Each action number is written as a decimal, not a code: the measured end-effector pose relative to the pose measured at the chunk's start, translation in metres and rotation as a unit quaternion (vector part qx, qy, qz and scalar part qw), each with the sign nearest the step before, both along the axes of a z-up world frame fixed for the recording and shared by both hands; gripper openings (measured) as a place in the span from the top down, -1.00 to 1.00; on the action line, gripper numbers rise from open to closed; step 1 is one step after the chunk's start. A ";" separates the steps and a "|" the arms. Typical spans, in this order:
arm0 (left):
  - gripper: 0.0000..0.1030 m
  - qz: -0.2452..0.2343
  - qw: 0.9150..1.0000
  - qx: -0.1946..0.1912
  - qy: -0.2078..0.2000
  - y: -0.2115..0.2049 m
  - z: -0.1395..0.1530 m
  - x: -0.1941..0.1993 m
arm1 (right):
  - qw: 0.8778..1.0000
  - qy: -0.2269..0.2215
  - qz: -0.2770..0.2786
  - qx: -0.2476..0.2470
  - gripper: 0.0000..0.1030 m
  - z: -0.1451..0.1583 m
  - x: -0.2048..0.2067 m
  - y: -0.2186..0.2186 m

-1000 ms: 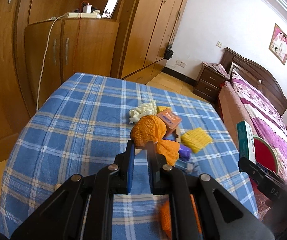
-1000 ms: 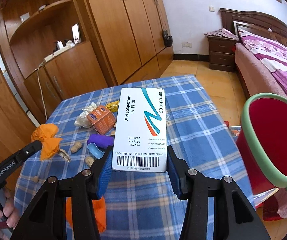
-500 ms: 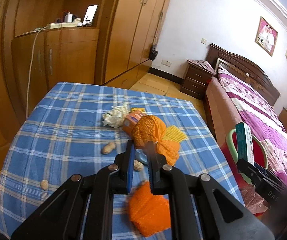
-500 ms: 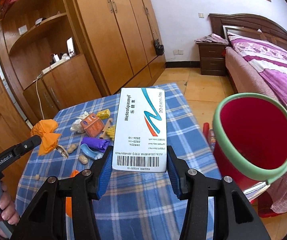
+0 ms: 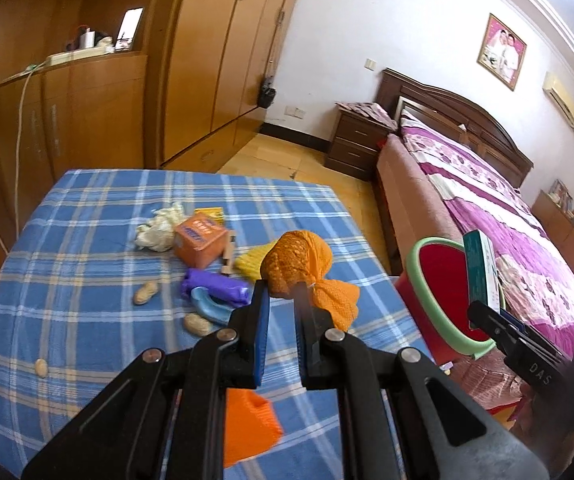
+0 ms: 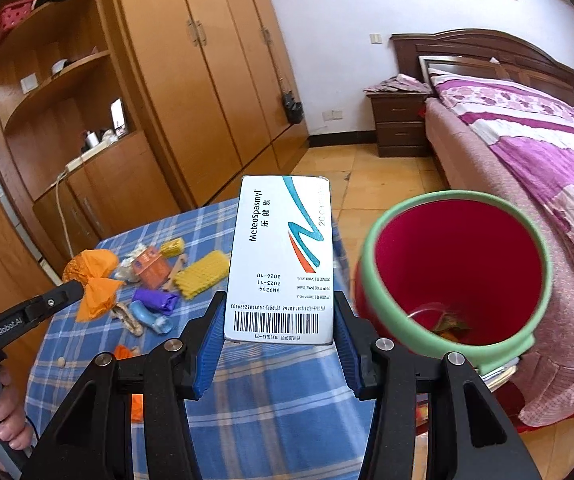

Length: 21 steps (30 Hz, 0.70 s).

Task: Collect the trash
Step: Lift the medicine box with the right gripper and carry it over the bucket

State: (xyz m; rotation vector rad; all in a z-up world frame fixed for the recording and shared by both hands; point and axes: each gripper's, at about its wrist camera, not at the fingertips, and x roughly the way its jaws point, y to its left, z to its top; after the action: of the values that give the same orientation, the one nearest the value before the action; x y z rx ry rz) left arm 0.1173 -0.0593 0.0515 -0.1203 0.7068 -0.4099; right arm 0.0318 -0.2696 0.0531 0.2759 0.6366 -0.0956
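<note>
Left tongs [image 5: 281,294] are being kept clenched on an orange net bag [image 5: 299,264] above the bench [image 5: 87,216], while a white medicine box [image 6: 283,260] is being gripped half-wide by right tongs [image 6: 279,320] beside the red bin [image 6: 453,272].

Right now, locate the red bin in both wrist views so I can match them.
Left wrist: the red bin stands right of centre, beyond the table's right edge, in front of the bed.
Right wrist: the bin fills the right of centre, its mouth facing the camera, some scraps at the bottom.
Shared landmark: the white medicine box, beside the bin in both.
</note>
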 end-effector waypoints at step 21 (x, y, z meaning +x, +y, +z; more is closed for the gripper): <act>0.78 -0.074 0.997 0.007 0.033 -0.078 -0.012 0.006 | 0.998 0.003 -0.063 0.015 0.00 -0.011 -0.031 -0.077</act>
State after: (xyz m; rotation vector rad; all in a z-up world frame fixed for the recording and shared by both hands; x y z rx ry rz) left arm 0.1229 -0.1375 0.0397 -0.0682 0.7860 -0.5445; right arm 0.0009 -0.3463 0.0419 0.3450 0.6276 -0.2077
